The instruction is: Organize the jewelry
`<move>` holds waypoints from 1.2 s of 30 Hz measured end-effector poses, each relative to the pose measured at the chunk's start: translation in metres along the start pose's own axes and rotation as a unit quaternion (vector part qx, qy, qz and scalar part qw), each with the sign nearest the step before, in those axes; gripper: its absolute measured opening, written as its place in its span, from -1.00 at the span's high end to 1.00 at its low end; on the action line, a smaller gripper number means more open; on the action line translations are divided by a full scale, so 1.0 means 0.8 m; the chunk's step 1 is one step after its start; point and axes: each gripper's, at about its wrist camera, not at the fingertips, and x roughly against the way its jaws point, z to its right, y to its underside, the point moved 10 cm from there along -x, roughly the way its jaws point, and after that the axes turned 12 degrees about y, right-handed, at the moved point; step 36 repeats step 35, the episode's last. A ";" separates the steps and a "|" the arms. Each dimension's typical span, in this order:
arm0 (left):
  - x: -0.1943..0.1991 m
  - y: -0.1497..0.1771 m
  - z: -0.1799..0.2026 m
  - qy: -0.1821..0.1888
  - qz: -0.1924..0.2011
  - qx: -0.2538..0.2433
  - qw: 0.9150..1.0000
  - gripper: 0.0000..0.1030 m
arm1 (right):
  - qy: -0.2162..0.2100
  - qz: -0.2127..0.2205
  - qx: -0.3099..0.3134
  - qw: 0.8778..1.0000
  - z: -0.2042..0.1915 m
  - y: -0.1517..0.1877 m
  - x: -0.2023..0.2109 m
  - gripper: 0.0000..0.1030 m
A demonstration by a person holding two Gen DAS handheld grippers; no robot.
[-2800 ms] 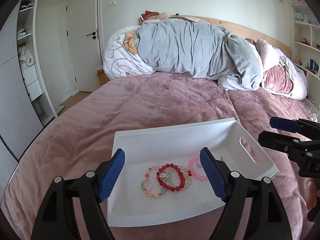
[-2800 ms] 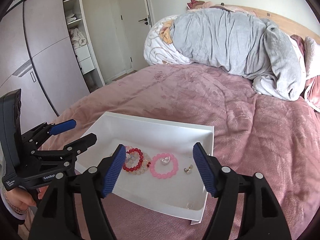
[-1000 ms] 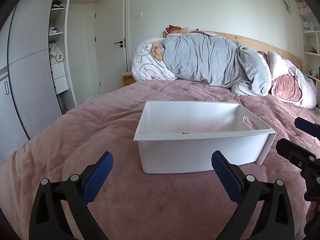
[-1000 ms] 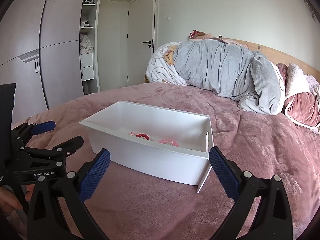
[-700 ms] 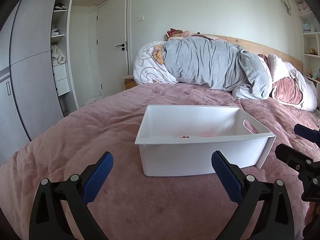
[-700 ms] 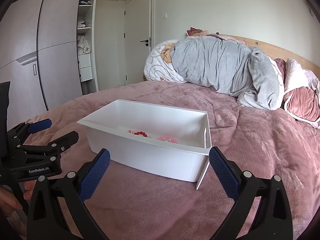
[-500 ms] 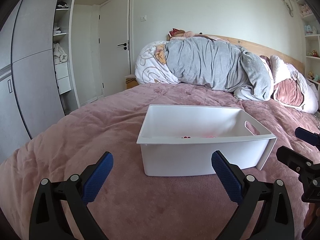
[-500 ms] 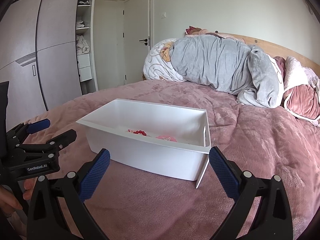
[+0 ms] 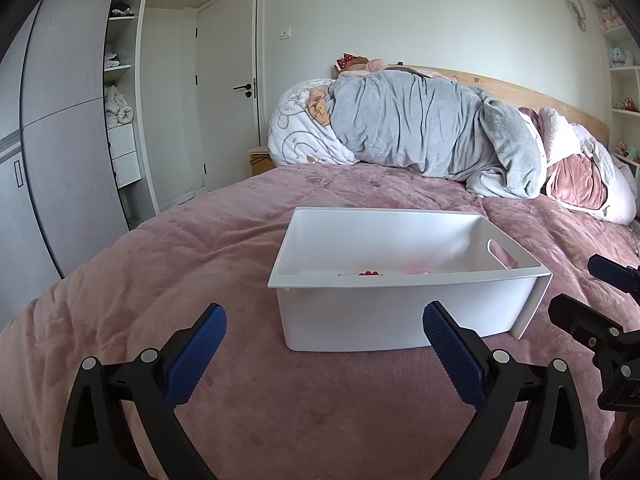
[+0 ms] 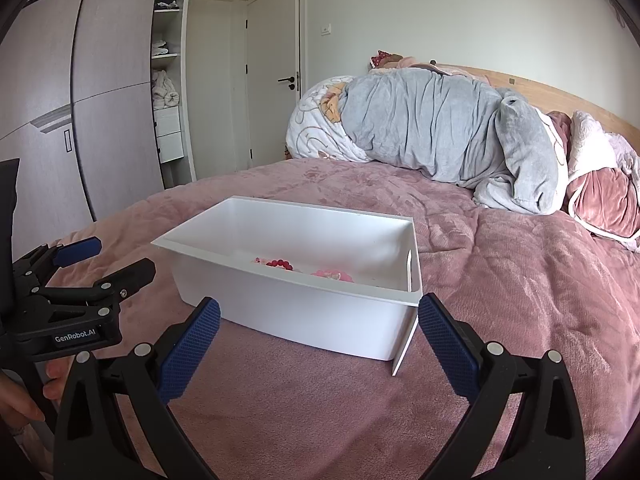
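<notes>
A white plastic bin (image 9: 400,312) stands on the pink bedspread, also in the right wrist view (image 10: 304,312). Inside it, only the tops of a red bead bracelet (image 10: 280,264) and a pink bracelet (image 10: 332,275) show over the near rim; the red beads (image 9: 368,273) barely show in the left wrist view. My left gripper (image 9: 324,354) is open and empty, low in front of the bin. My right gripper (image 10: 318,346) is open and empty, in front of the bin's near right corner. Each gripper appears at the edge of the other's view.
The pink bedspread (image 9: 160,264) stretches all around the bin. A heap of grey and white duvets (image 9: 420,132) and pillows (image 10: 600,196) lies at the headboard. A wardrobe (image 10: 100,112) and door (image 9: 228,100) stand beyond the bed's left side.
Both grippers have drawn back and dropped low from above the bin, so the jewelry is now mostly hidden behind the rim. Both stay open; in the last second they barely moved.
</notes>
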 end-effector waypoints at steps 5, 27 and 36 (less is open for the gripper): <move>0.000 0.001 0.002 0.007 -0.002 0.010 1.000 -0.93 | 0.001 -0.003 0.003 1.000 -0.001 0.002 -0.002 -0.90; 0.009 -0.010 0.014 0.012 0.023 -0.001 1.000 -0.93 | 0.002 -0.007 0.000 1.000 0.001 0.004 -0.005 -0.90; 0.003 -0.007 0.011 0.010 0.011 0.000 1.000 -0.93 | 0.002 -0.008 0.000 1.000 0.002 0.004 -0.005 -0.90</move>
